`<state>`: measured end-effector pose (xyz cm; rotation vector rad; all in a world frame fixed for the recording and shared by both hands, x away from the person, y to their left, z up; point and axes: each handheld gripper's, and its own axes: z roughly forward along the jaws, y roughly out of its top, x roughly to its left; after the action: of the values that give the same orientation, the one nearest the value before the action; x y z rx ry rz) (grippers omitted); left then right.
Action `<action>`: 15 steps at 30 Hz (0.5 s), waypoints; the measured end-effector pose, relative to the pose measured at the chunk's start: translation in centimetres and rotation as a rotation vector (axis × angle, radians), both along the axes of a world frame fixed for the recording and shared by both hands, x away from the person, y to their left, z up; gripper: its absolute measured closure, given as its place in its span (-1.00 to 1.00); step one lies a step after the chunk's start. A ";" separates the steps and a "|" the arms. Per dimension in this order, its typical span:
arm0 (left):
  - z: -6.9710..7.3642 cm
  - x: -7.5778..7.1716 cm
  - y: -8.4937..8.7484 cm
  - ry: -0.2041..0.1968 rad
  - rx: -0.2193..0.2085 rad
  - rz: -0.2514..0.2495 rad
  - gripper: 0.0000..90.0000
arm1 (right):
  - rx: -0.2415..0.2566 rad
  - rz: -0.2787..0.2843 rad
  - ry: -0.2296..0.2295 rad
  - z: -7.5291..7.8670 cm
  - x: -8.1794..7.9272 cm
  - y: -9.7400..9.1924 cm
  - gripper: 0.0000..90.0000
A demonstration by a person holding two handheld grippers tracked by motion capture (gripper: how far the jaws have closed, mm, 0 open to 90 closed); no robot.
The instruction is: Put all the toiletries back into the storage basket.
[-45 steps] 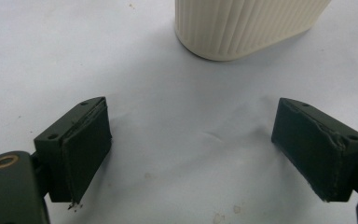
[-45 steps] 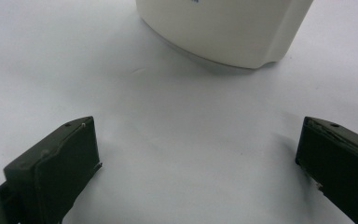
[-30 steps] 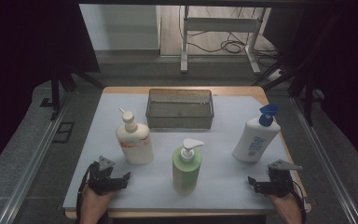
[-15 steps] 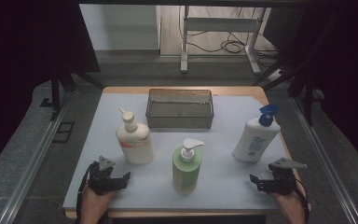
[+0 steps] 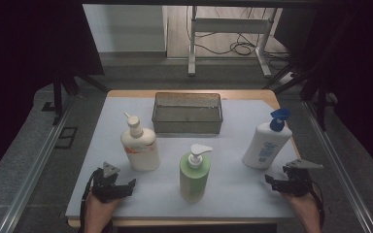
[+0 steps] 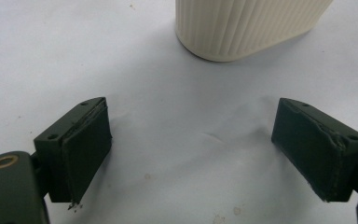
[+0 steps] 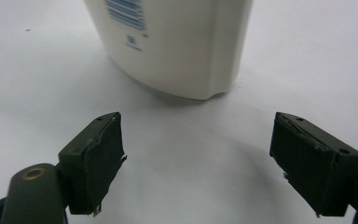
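While both my grippers sit low near the front edge of the table [image 5: 126, 109], neither one has anything in it; the right gripper [image 5: 277, 183] has its jaws apart with bare mat between them, though they've just been closing in a bit, and the left gripper [image 5: 121, 187] is spread wide and empty too. Right in front of the right one stands the white bottle with the blue pump [image 5: 264, 145], near the pads but not touching them; in the right gripper view its base [image 7: 177, 51] sits just beyond the jaw tips, a little left of centre. The cream bottle [image 5: 141, 145] stands just ahead of the left gripper, and the green pump bottle [image 5: 194, 172] is between the two of us in the middle; the wire basket [image 5: 187, 112] waits at the back, well apart from all three.

My guess is the next job is grabbing that white bottle; to do it well I'd open back up, since the body looks wider than the gap, slide forward level so the pads land on the flat sides low on the body, and keep clear of the pump head so it doesn't tip.

Compared with a second ago; the right hand has nudged slightly to the right and the jaws are narrower; the left hand and all the bottles sit exactly as before.
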<state>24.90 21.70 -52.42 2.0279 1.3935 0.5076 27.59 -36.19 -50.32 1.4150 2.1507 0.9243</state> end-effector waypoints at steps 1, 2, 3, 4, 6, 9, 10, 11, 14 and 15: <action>0.0 0.0 0.0 0.000 -0.001 0.001 -0.74 | -0.007 -0.005 -0.001 0.0 0.1 -0.1 -0.57; 0.0 0.0 0.0 0.000 -0.001 0.001 -0.74 | -0.011 -0.013 -0.001 0.0 0.2 -0.3 -0.52; 0.0 0.0 0.0 0.000 -0.001 0.001 -0.74 | -0.011 -0.013 -0.001 0.0 0.2 -0.3 -0.52; 0.0 0.0 0.0 0.000 0.000 0.001 -0.74 | -0.012 -0.020 -0.002 0.1 0.2 -0.4 -0.46; 0.0 0.0 0.0 -0.001 0.001 0.001 -0.74 | -0.014 -0.021 -0.004 0.2 0.5 -0.7 -0.27; 0.0 0.0 0.0 -0.001 -0.001 0.003 -0.74 | -0.014 -0.027 -0.005 0.5 0.9 -1.0 -0.01; 0.0 0.0 0.0 -0.002 0.000 0.002 -0.74 | -0.014 -0.028 0.002 0.5 1.1 -1.1 0.07; 0.0 0.0 0.0 -0.001 -0.002 0.003 -0.74 | -0.013 -0.032 0.004 0.5 1.2 -1.1 0.16; 0.0 0.0 0.0 -0.001 -0.001 0.004 -0.74 | 0.006 -0.032 0.020 0.4 1.6 -1.2 0.42; 0.0 0.0 0.0 -0.001 0.000 0.003 -0.75 | 0.004 -0.032 0.020 0.4 1.7 -1.2 0.51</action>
<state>24.89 21.67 -52.43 2.0249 1.3961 0.5099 29.29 -37.36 -49.93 1.4619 2.1358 0.9070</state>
